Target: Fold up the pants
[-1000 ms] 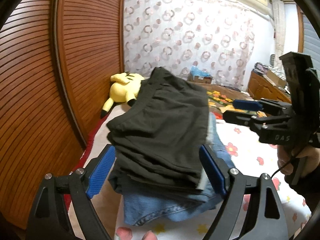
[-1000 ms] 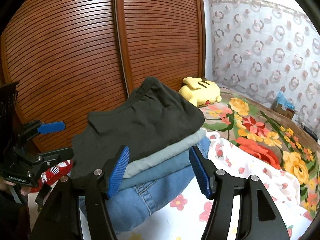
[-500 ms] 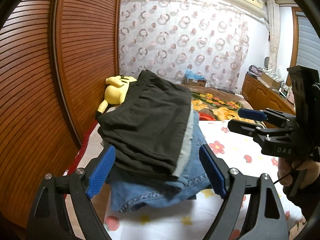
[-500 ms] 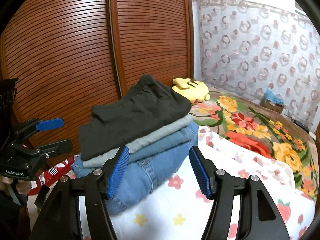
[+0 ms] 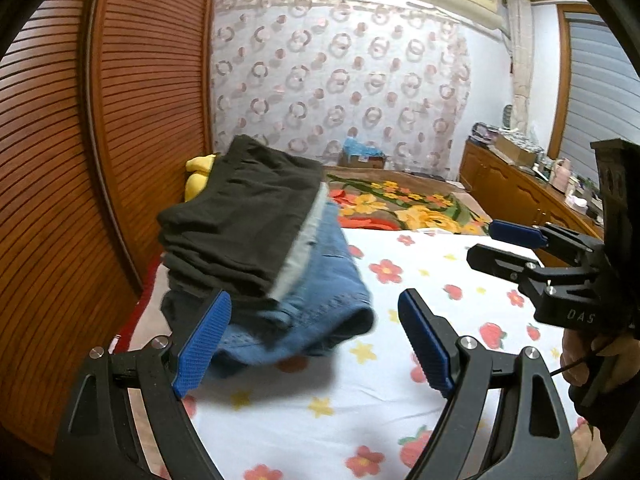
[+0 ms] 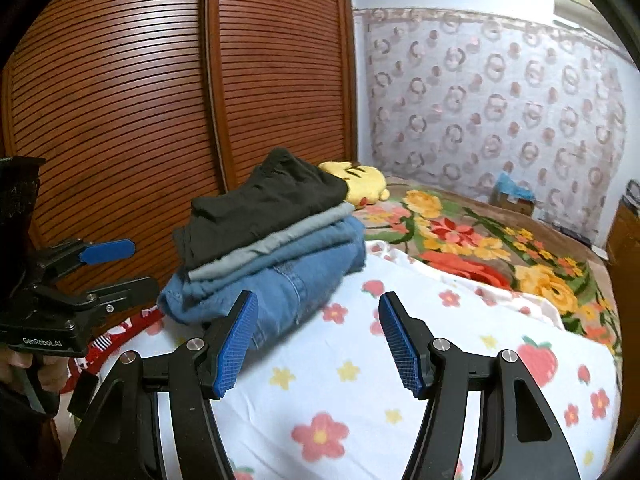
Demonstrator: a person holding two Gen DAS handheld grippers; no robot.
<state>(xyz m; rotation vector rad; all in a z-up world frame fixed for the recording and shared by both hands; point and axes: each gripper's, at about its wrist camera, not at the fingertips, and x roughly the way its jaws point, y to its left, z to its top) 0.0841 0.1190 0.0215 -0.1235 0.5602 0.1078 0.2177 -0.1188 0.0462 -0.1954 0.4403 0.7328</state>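
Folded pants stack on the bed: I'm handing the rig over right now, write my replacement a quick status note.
Left claw: open, empty, short of the stack.
Right claw: open, empty, also short of the stack.
Stack: black pants on top, a grey garment under them, jeans at the bottom, all folded on the floral sheet near the wardrobe doors. A yellow plush toy lies just behind.
Done: the visible pants are folded and stacked.
Left: no unfolded pants are in view; check outside the frames before stopping.
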